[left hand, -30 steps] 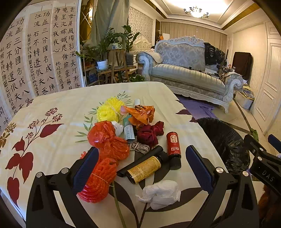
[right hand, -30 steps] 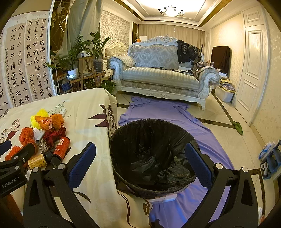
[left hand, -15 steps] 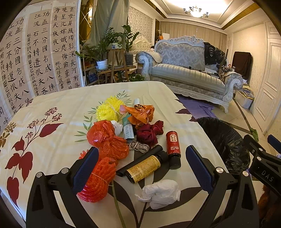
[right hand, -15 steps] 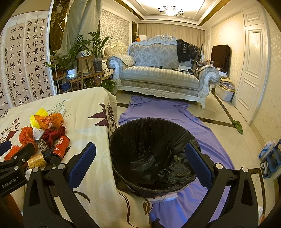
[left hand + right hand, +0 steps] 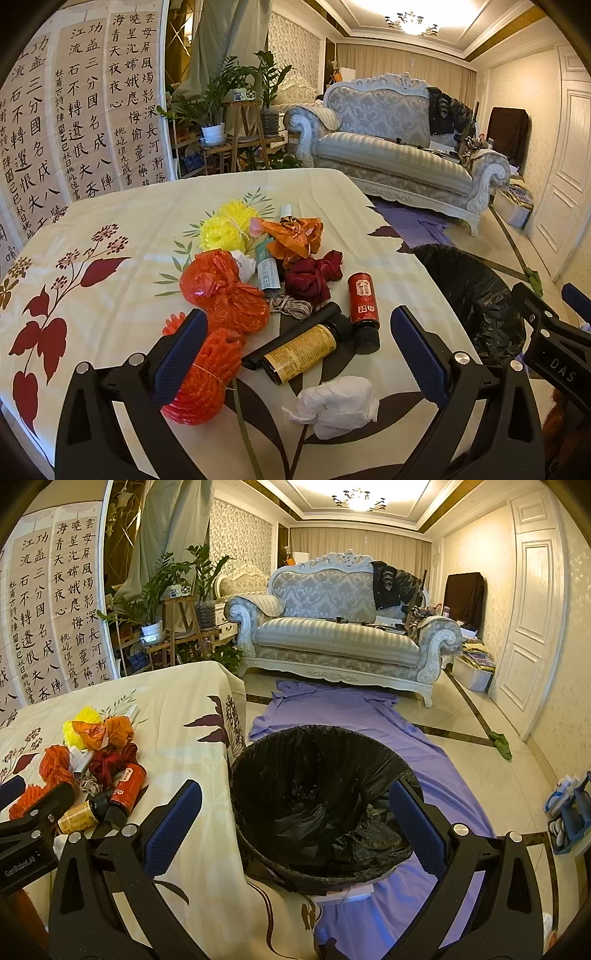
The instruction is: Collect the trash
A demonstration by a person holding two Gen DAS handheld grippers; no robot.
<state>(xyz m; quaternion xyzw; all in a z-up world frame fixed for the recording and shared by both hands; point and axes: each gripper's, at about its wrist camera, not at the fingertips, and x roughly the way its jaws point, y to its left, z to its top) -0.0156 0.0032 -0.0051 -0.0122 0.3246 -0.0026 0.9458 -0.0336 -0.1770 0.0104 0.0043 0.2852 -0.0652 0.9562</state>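
A pile of trash lies on the floral tablecloth: a white crumpled tissue, a yellow-label bottle, a red bottle, a black tube, orange plastic bags, an orange net bundle, a dark red cloth and yellow pompoms. My left gripper hangs open just above the near items, holding nothing. My right gripper is open and empty over the black-lined trash bin, which stands by the table's right edge.
A purple cloth covers the floor between the bin and an ornate sofa. Potted plants on wooden stands and a calligraphy screen stand behind the table. Slippers lie at far right.
Both views have barely shifted; the left gripper sits a touch closer over the pile. Nothing was gripped or let go.
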